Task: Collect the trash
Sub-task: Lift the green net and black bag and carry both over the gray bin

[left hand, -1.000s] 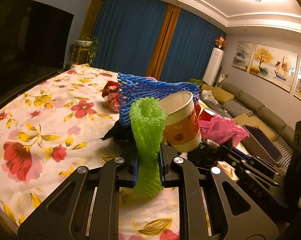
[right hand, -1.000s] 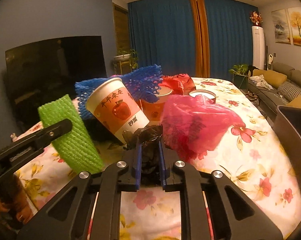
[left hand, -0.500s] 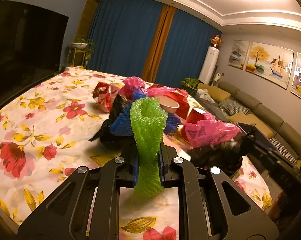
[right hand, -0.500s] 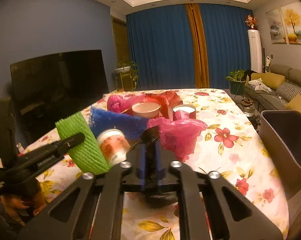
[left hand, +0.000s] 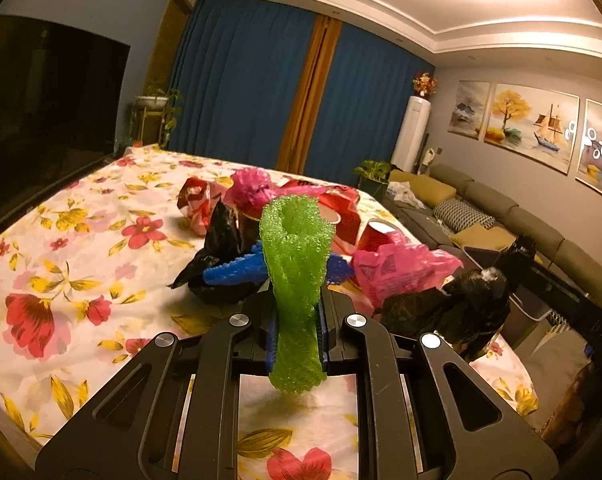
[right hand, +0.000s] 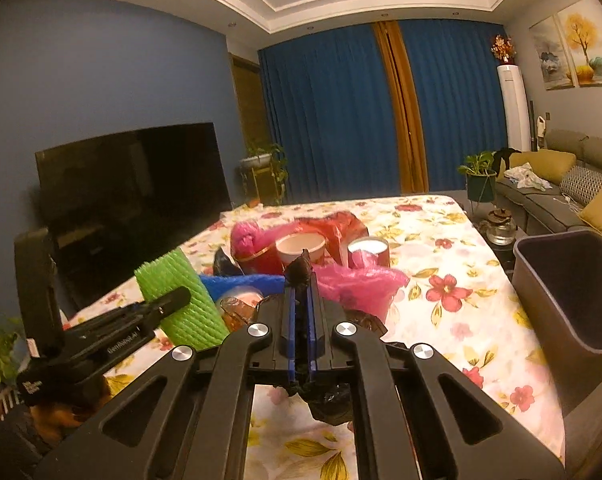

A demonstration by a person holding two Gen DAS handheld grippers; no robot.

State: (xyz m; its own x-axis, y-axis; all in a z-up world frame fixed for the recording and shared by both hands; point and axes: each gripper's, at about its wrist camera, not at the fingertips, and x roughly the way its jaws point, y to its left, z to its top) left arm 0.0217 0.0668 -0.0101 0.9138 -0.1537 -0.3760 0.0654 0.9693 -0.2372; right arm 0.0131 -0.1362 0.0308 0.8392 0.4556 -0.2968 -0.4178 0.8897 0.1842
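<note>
left tool (left hand: 297, 332) clamped on green foam net (left hand: 297, 264), net upright between the pads, sticking out above and below. right tool (right hand: 299, 320) pinched tight on black plastic bag (right hand: 325, 396); bag crushed thin in the jaws, bulk hanging below, tip poking out in front. both held above the floral-cloth surface (left hand: 81, 248). rest of trash piled mid-surface: blue foam net (left hand: 237, 270), pink bag (left hand: 397, 268), red cups (right hand: 301, 246), 2nd black bag (left hand: 221, 240). grey bin (right hand: 569, 292) just beside the surface's right edge in right wrist view, nothing visible inside.
</note>
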